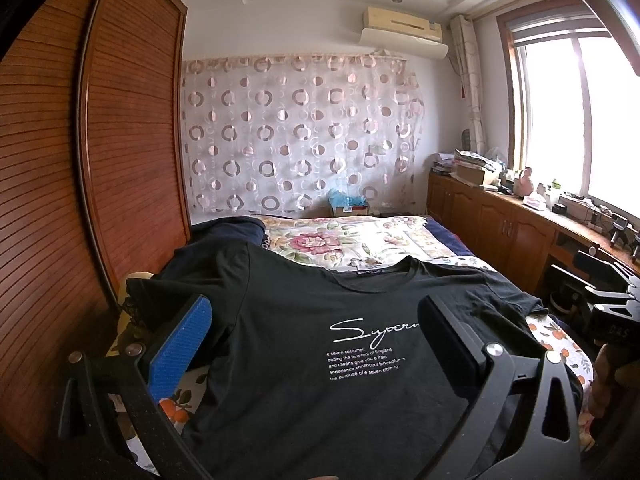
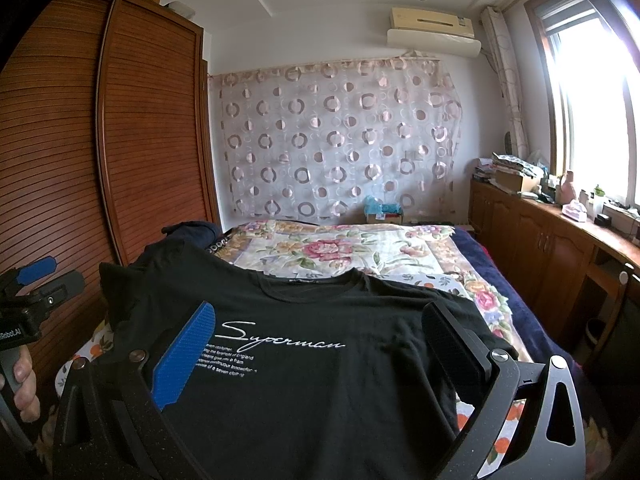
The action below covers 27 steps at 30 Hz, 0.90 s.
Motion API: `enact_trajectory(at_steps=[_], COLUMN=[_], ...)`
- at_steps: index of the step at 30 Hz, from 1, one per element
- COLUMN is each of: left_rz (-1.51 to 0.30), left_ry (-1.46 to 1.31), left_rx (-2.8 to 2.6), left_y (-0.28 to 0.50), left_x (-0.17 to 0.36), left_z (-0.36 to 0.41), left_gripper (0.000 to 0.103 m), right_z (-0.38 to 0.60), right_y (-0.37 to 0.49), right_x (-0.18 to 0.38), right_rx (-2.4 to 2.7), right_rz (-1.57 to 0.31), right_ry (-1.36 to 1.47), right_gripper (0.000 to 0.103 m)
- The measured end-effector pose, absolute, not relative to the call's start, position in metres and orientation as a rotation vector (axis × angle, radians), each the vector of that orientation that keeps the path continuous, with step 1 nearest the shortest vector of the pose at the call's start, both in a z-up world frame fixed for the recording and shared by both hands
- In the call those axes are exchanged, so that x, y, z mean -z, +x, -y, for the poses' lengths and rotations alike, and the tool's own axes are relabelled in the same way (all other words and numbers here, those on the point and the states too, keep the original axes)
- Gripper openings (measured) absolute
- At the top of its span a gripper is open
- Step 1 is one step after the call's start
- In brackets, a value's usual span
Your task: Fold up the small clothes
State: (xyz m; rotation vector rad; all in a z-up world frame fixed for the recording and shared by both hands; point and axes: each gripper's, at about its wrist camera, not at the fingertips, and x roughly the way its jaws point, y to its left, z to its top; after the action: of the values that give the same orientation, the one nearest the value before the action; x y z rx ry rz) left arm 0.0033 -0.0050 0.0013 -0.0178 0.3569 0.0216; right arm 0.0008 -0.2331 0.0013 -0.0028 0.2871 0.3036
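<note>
Fabric of the black T-shirt (image 2: 320,380) looks soft, probably light; both tools gape empty above it; pinch the sleeve (image 1: 508,292) ahead.

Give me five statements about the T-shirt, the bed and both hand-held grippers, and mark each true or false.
1. The black T-shirt lies spread out on the bed, print side up. True.
2. The left hand-held gripper is clamped on a sleeve. False: its fingers stand wide apart and hold nothing.
3. The right hand-held gripper is open. True.
4. The white script on the shirt reads "Batman". False: it reads "Superman".
5. A floral cover lies on the bed beyond the shirt's collar. True.
</note>
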Motion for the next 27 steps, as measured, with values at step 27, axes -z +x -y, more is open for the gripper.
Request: enact_trajectory(at_steps=[27], left_rz=[-0.352], left_ry=[-0.014], left_rx=[-0.021], left_y=[0.0], left_x=[-0.0047], left_z=[0.0028], left_gripper=[0.103], right_z=[0.2325], right_y=[0.0007], right_x=[-0.0046], right_rx=[-0.306], right_rz=[-0.281], right_ry=[-0.002], right_gripper=[0.103])
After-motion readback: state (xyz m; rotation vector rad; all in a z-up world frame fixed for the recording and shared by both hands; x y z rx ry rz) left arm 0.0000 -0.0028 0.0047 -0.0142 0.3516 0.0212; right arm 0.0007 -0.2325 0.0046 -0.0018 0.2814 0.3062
